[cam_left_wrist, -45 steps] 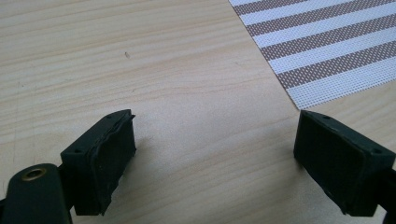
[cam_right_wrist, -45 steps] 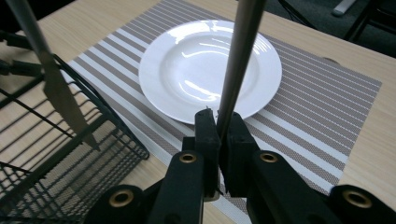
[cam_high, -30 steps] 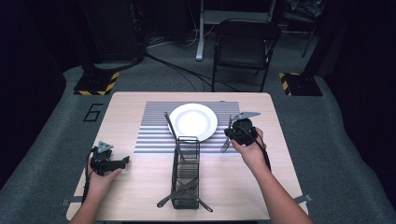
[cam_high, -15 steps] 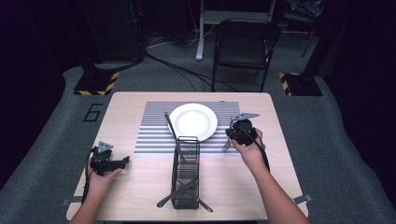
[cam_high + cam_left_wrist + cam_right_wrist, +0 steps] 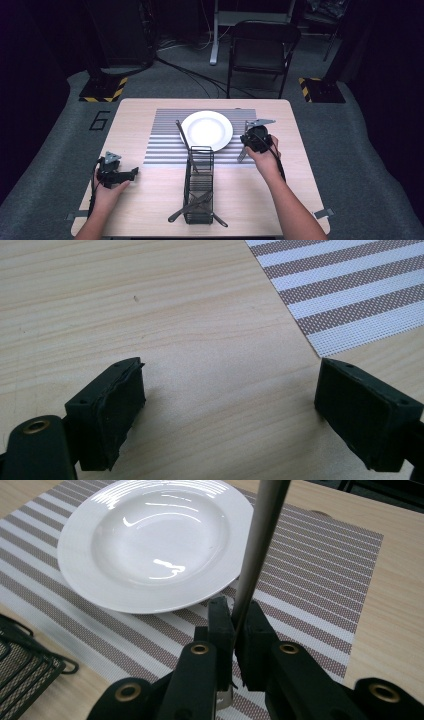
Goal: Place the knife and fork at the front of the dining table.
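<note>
Worktop (image 5: 150,315): pale wood-grain surface, smooth, matt. Placemat (image 5: 320,565): woven mesh with a fine dotted texture, brown and white stripes, matt. Plate (image 5: 150,535): white glazed ceramic by its look, glossy, with bright highlights and fine concentric ridges at the rim. Utensil handle (image 5: 260,545): smooth grey metal, satin sheen. Basket (image 5: 199,187): black wire mesh, matt. Right gripper (image 5: 239,625) and left gripper (image 5: 230,405): matt black plastic bodies with brass-coloured inserts; the left gripper's pads (image 5: 117,405) look rubbery and slightly rough-edged.

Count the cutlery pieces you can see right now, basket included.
4, maybe more hidden: one clamped in the right gripper, one leaning from the basket top toward the plate, two crossed at its near end.
</note>
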`<action>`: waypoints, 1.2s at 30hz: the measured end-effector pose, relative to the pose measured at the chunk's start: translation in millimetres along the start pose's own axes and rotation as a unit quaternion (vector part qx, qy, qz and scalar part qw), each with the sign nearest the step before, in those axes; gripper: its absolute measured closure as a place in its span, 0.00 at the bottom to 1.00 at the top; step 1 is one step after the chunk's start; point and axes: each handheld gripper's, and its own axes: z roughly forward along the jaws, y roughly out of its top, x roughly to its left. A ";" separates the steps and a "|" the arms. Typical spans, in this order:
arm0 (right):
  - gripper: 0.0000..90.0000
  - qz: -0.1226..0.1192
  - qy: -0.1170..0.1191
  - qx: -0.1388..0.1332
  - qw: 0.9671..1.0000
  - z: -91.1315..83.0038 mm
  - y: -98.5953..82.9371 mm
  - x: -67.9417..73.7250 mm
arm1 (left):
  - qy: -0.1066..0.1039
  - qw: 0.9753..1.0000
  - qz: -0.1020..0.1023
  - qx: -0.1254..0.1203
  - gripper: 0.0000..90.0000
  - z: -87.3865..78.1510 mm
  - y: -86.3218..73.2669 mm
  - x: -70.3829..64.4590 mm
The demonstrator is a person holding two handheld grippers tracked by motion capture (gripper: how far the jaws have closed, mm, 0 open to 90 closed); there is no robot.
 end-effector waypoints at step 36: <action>0.93 0.080 -0.051 0.003 0.995 48.7 9.5 -13.0 | -0.001 1.000 0.001 0.000 0.14 0.2 0.2 -0.1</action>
